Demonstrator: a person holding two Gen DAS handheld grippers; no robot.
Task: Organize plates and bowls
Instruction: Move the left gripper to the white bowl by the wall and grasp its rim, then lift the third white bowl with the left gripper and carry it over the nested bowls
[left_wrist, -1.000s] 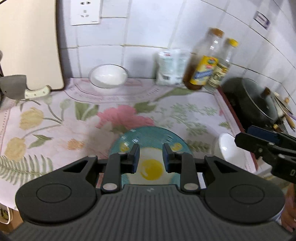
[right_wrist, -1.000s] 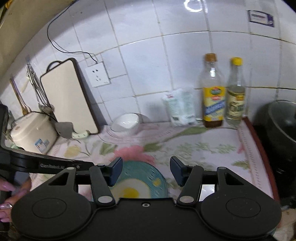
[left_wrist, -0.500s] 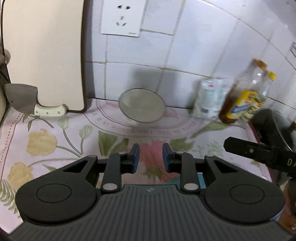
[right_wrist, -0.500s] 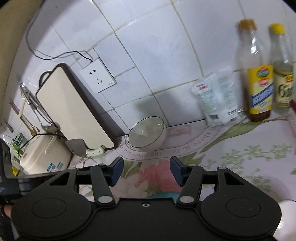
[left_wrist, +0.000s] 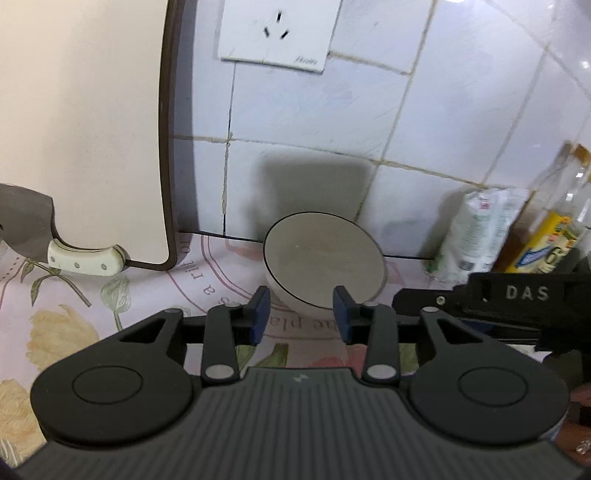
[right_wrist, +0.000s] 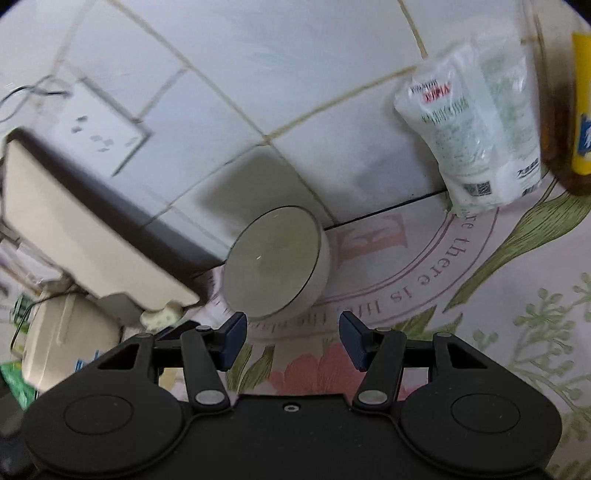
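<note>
A white bowl (left_wrist: 323, 260) sits on the floral cloth against the tiled wall, tipped toward me. My left gripper (left_wrist: 301, 317) is open and empty, its fingertips just short of the bowl's near rim. In the right wrist view the same bowl (right_wrist: 275, 264) lies just ahead and left of my right gripper (right_wrist: 291, 341), which is open and empty. The right gripper's body (left_wrist: 517, 295) shows at the right of the left wrist view. The teal plate is out of view.
A cutting board (left_wrist: 85, 122) leans on the wall at left with a cleaver (left_wrist: 74, 256) in front. A white packet (right_wrist: 476, 133) and bottles (left_wrist: 554, 229) stand at right. A rice cooker (right_wrist: 66, 339) is far left. A wall socket (left_wrist: 277, 33) is above.
Both grippers have moved forward over the cloth toward the white bowl at the wall. The teal plate and the small white bowl near the front have dropped out of view. The left jaws have widened.
</note>
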